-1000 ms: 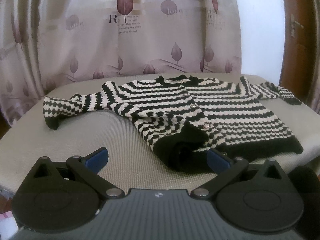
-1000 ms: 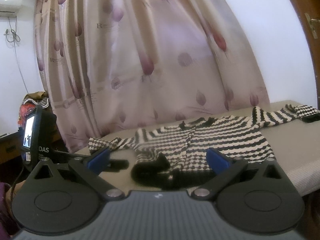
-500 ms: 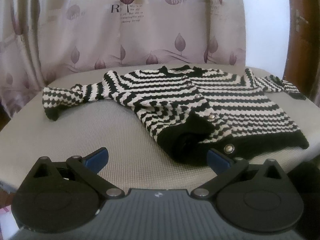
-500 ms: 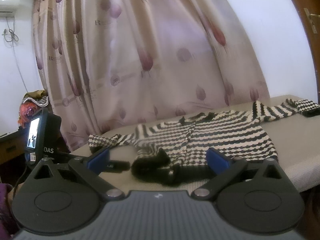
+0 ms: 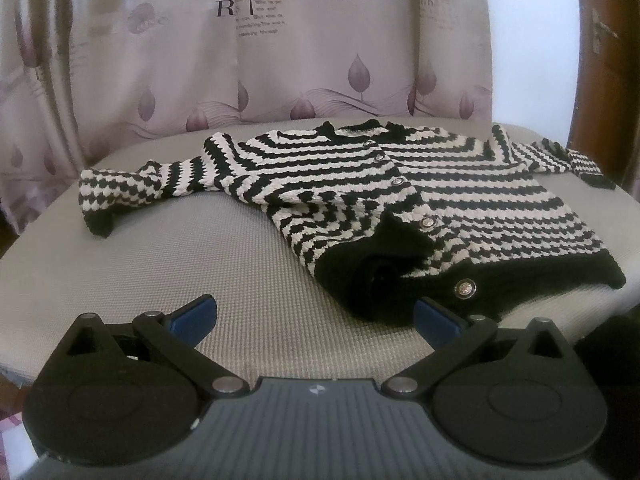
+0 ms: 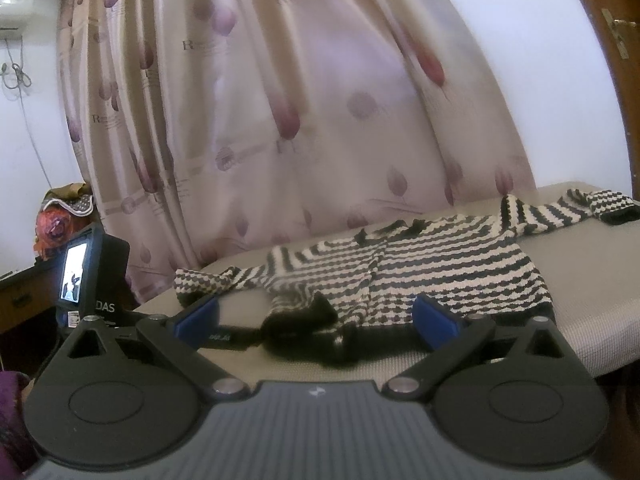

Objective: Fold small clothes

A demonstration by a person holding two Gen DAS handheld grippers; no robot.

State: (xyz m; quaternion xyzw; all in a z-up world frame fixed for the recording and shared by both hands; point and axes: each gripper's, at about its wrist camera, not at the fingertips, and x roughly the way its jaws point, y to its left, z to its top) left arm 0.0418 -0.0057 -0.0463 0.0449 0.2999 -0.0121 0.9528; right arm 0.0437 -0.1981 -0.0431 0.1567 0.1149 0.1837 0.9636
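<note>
A small black-and-white striped knitted cardigan [image 5: 400,204] lies spread on a grey padded table [image 5: 200,264], sleeves out to both sides, its black hem rumpled at the near left corner. It also shows in the right wrist view [image 6: 420,264]. My left gripper [image 5: 314,318] is open and empty, hovering just in front of the hem. My right gripper [image 6: 316,320] is open and empty, low at the table's near edge in front of the rumpled hem. The left gripper's body [image 6: 92,276] shows at the left of the right wrist view.
A pink leaf-print curtain [image 5: 280,48] hangs behind the table. A brown wooden door [image 5: 608,48] stands at the right. A dark cabinet with a red bundle [image 6: 56,224] on it is at the far left of the right wrist view.
The left gripper has risen and tilted so more of the table top shows. The right gripper has drifted slightly; the cardigan now sits lower and closer in its view. Both stay open.
</note>
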